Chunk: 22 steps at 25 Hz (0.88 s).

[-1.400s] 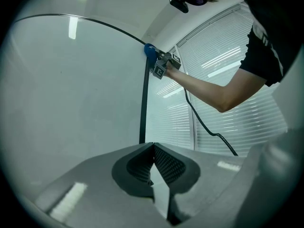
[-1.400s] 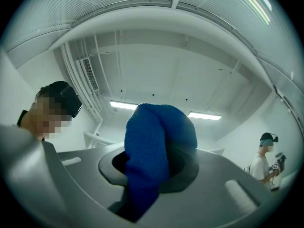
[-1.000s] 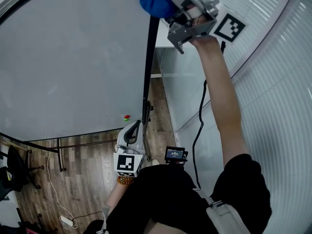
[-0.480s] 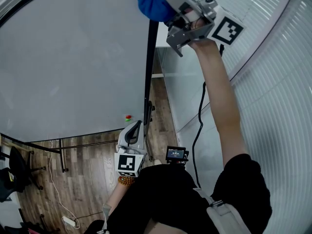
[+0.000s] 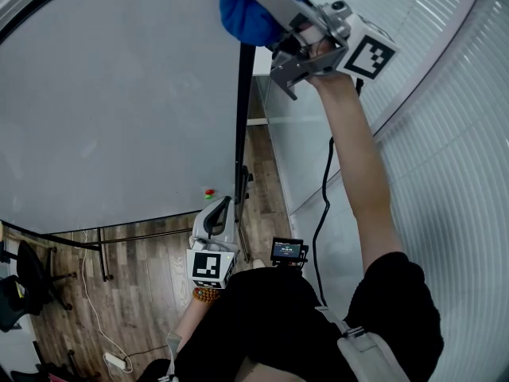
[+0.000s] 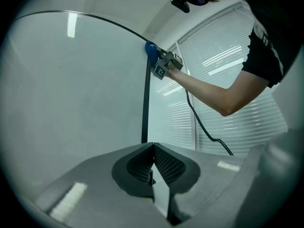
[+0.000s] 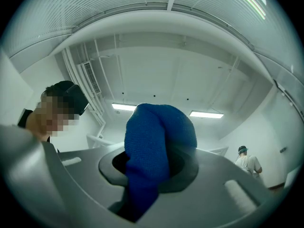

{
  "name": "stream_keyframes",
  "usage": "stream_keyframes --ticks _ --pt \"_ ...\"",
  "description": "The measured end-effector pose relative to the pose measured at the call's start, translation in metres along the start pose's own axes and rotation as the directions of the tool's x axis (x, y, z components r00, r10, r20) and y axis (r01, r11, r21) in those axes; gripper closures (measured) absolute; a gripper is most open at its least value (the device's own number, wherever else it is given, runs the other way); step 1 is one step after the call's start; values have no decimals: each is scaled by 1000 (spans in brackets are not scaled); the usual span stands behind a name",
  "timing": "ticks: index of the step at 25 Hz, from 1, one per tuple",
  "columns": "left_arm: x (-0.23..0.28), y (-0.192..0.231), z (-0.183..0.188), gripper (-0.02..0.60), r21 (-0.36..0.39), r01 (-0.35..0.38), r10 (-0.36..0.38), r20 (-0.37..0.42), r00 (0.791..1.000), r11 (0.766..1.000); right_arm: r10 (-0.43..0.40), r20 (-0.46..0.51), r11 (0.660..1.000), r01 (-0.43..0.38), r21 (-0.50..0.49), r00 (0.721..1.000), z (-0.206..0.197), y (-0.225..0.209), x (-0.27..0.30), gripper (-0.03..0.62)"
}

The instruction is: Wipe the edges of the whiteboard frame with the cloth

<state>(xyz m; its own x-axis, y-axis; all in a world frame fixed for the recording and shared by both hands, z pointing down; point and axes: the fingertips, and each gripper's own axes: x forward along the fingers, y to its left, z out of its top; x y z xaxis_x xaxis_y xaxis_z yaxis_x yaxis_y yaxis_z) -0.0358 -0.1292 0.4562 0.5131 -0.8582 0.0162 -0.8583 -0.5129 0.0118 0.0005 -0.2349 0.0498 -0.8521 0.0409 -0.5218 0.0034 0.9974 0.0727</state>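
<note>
A large whiteboard (image 5: 119, 110) stands in front of me, its black right frame edge (image 5: 242, 118) running down the head view. My right gripper (image 5: 266, 2) is raised at the top of that edge, shut on a blue cloth (image 5: 250, 6) that rests against the frame's upper right corner. The cloth (image 7: 154, 151) bulges from the jaws in the right gripper view. Low down near my waist, my left gripper (image 5: 216, 213) is shut and holds nothing, pointing up at the frame edge (image 6: 145, 108). From there the blue cloth (image 6: 150, 48) shows at the frame's top corner.
White window blinds (image 5: 445, 94) curve along the right. The whiteboard's stand and legs (image 5: 95, 249) rest on a wooden floor (image 5: 151, 293). A cable (image 5: 324, 205) hangs from my right arm. A power strip (image 5: 111, 360) lies on the floor. Another person (image 7: 247, 161) stands far off.
My right gripper and the blue cloth have shifted slightly left along the top corner of the frame. The left gripper has stayed put.
</note>
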Motion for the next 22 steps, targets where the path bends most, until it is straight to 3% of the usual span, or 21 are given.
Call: stream_keyframes --ticks 22 --pt "13 -3 16 580 -9 0 0 -22 1000 1000 30 -18 999 -29 28 999 -8 1 1 476"
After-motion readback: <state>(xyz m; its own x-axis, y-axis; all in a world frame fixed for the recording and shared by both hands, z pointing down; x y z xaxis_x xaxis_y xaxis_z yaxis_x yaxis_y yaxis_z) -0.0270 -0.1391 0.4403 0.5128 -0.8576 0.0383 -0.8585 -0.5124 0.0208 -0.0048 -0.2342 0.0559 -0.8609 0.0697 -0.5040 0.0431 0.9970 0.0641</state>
